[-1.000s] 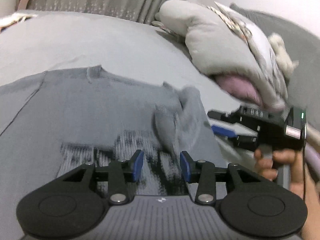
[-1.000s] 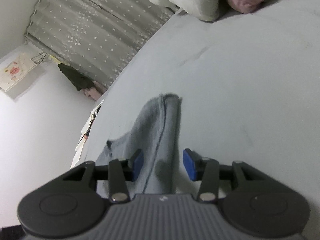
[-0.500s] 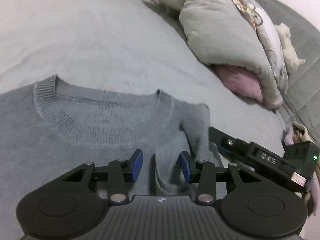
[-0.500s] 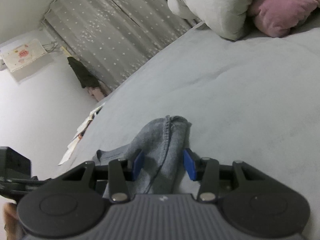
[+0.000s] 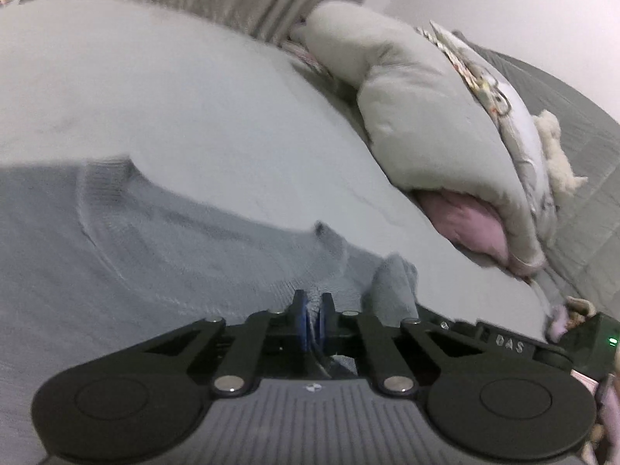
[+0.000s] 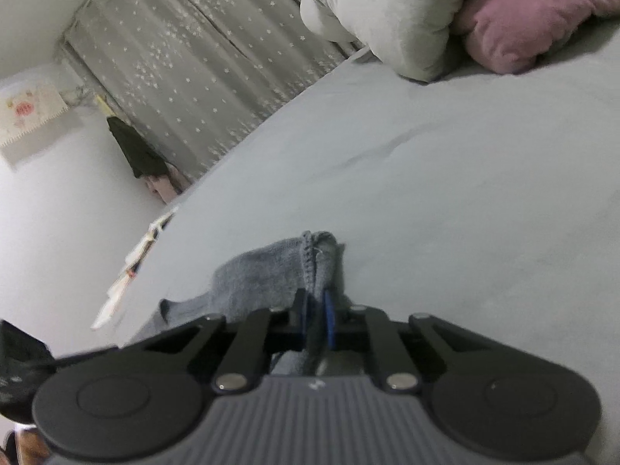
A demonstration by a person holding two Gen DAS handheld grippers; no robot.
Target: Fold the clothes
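Grey knit sweater w/ ribbed round collar (image 5: 128, 255) lies spread flat on the pale grey bed sheet (image 5: 174, 89), neck end toward the pillows. Step in hand, as I read it: the grab before a fold, both grippers taking hold at the sweater's right shoulder/sleeve area.

Left gripper (image 5: 313, 321): jaws pressed together, blue pads pinching a bit of knit just right of the collar, near the shoulder. Right gripper (image 6: 317, 321): jaws likewise clamped, a bunched fold of the same grey knit caught between the pads, seam edge sticking up just past the tips. In the left wrist view the right gripper's black body sits just beside the left one, low right, so the two grips are close together.

Heap of light grey quilt (image 5: 418, 116) w/ pink cushion (image 5: 465, 224) tucked under it lies well apart from the sweater, at the head of the bed; not in the way.

Next move, prob.: lift the pinched fabric a little and carry it across the sweater's body toward the middle, keeping both grips level so the fold line runs straight. Needs a light lift only; knit is soft and stretchy, a hard pull would likely drag the whole garment over the sheet & skew the collar. Whether each pinch holds one layer or two, can't tell.
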